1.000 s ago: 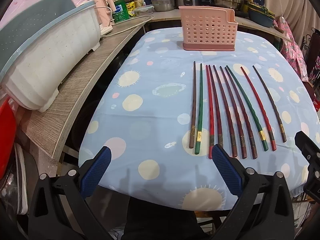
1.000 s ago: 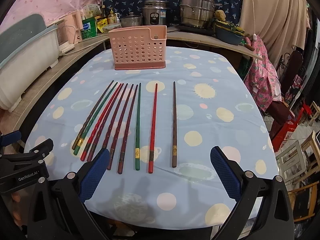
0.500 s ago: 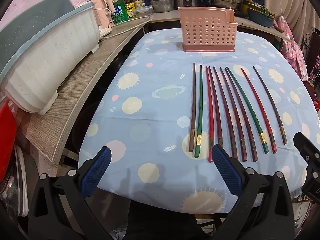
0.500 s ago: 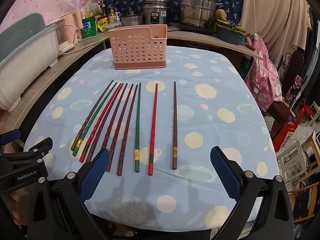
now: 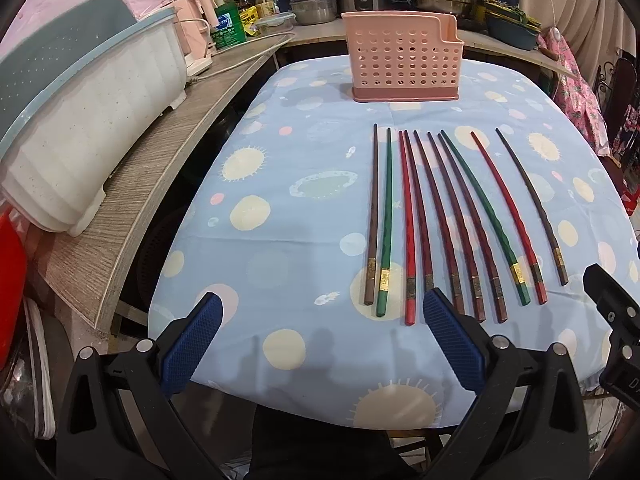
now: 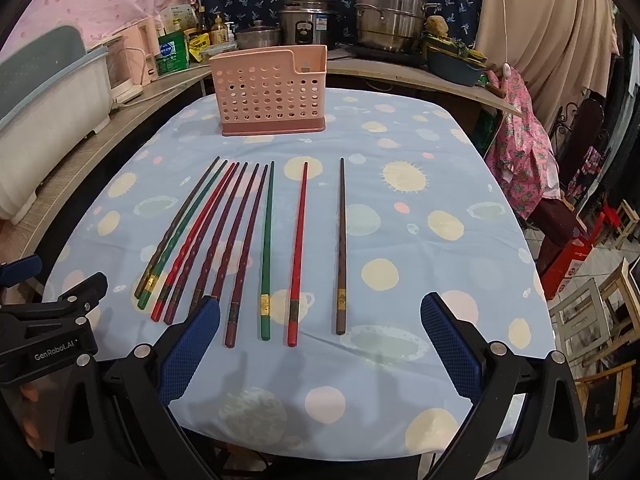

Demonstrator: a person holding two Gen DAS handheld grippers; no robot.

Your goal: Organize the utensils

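Several chopsticks (image 5: 440, 220) in brown, green, red and dark maroon lie side by side on the blue spotted tablecloth (image 5: 280, 208); they also show in the right wrist view (image 6: 248, 240). A pink perforated utensil basket (image 5: 402, 64) stands upright beyond them, also in the right wrist view (image 6: 272, 90). My left gripper (image 5: 320, 340) is open and empty, over the near table edge, left of the chopstick handles. My right gripper (image 6: 320, 340) is open and empty, just short of the rightmost chopsticks' handle ends.
A white and teal dish rack (image 5: 80, 120) sits on the wooden counter (image 5: 132, 200) at left. Pots, a rice cooker (image 6: 306, 26) and bottles stand behind the table. Chairs and clutter (image 6: 580, 240) lie beyond the table's right edge.
Both grippers have moved slightly forward toward the chopsticks. Nothing on the table has moved.
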